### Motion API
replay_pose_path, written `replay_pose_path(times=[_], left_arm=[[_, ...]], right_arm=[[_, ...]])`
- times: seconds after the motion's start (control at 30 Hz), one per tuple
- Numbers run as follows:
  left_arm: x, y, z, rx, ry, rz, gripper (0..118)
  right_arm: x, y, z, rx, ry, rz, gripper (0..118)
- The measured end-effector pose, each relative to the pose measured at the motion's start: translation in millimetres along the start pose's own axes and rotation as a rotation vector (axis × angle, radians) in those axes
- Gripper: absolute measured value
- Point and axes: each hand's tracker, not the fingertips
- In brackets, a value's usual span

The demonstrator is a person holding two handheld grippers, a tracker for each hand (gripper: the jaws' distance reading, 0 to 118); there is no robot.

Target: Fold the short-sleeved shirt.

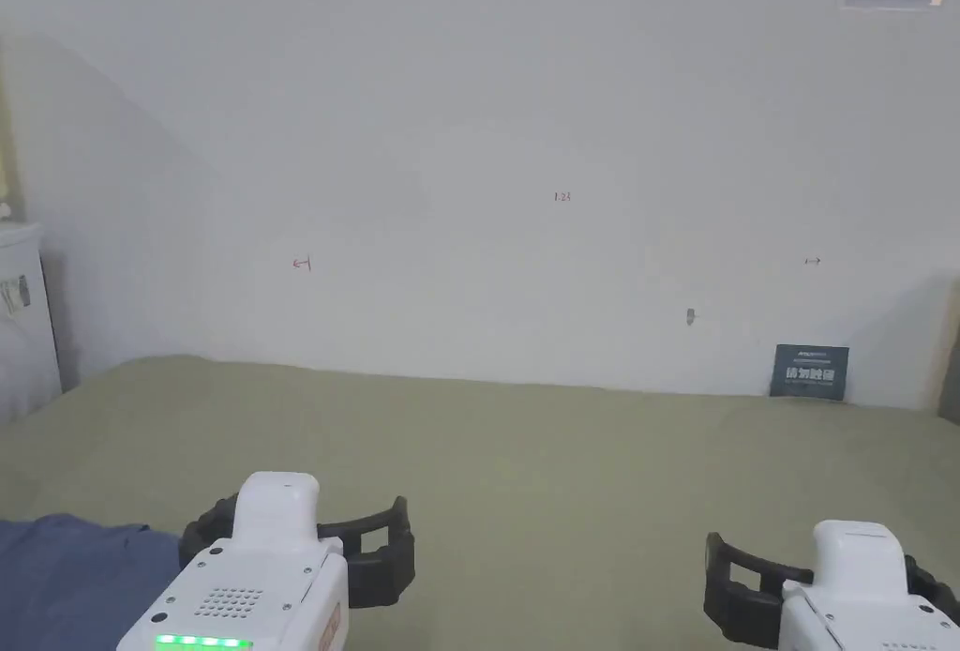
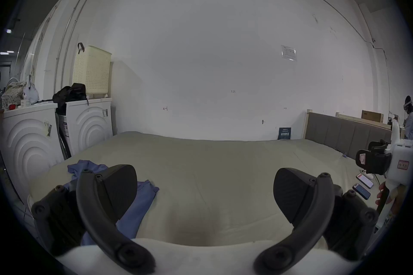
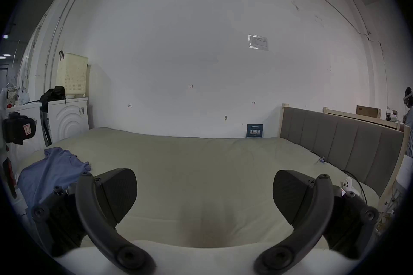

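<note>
Two grippers observed above the olive-green bed (image 1: 562,456); left gripper (image 2: 204,197) has jaws spread wide with nothing between them; right gripper (image 3: 204,197) likewise released, jaws apart and empty; in the head view both sit low in the frame, well apart from each other, the left one showing a lit green strip on its white housing. Blue short-sleeved shirt (image 3: 53,168) lies crumpled and unfolded at the bed's near left corner, just beside the left gripper and well clear of the right; neither gripper touches it. White wall (image 1: 525,165) runs behind the bed; small dark sign (image 1: 809,371) stands against its base at the right. Two white washing machines (image 2: 89,121) stand left of the bed, a cream perforated basket (image 2: 92,70) and a dark bag (image 2: 70,92) on top. Grey padded headboard (image 3: 335,137) borders the right side; two phones (image 2: 363,186) lie near that edge.
</note>
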Motion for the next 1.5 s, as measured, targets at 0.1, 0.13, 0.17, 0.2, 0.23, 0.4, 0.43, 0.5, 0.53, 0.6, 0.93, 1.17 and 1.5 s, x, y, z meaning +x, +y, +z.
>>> replay_pose_path(times=[0.1, 0.13, 0.17, 0.2, 0.23, 0.4, 0.43, 0.5, 0.53, 0.6, 0.93, 1.17, 1.5], left_arm=[[-1.6, -1.4, -0.6, -0.005, 0.005, 0.000, 118], [-1.9, -1.8, -0.8, -0.008, 0.009, -0.002, 118], [-2.5, -2.4, -0.7, -0.010, 0.009, -0.001, 118], [-3.3, -3.1, -0.4, -0.011, 0.008, 0.001, 118], [-3.7, -3.4, -0.1, -0.011, 0.009, 0.003, 118], [-3.2, -4.3, 0.5, -0.011, 0.013, 0.001, 118], [-2.7, -4.4, 0.3, -0.012, 0.013, 0.000, 118], [-2.0, -4.3, 0.1, -0.012, 0.015, -0.003, 118], [-1.6, -4.1, 0.1, -0.012, 0.017, -0.003, 118], [-1.1, -3.7, 0.0, -0.009, 0.021, -0.003, 118], [-0.1, -0.7, -2.3, -0.004, 0.027, 0.014, 118], [0.9, -2.1, -0.1, -0.008, 0.009, -0.004, 118], [-4.2, 1.0, -1.5, -0.014, 0.004, 0.041, 118]], right_arm=[[-0.4, -0.5, 0.9, 0.000, 0.001, 0.007, 118], [-0.4, -0.6, 1.3, 0.001, -0.002, 0.009, 118], [-0.2, -0.7, 1.5, 0.001, -0.003, 0.010, 118], [-0.2, -0.7, 1.8, 0.001, -0.004, 0.009, 118], [-0.2, -0.8, 1.8, -0.001, -0.006, 0.011, 118], [-1.7, -3.0, 1.6, -0.004, -0.024, 0.047, 118], [-1.6, -2.9, 1.7, -0.005, -0.021, 0.044, 118], [-0.8, -3.3, 1.5, -0.007, -0.019, 0.037, 118], [-0.5, -3.0, 1.7, -0.006, -0.020, 0.035, 118], [-0.2, -2.1, 1.9, -0.002, -0.023, 0.032, 118], [-0.9, 2.5, 3.3, 0.011, -0.024, 0.041, 118], [-1.4, 0.1, 2.1, 0.003, -0.028, 0.043, 118], [-3.1, 0.8, 2.3, 0.003, -0.021, 0.028, 118]])
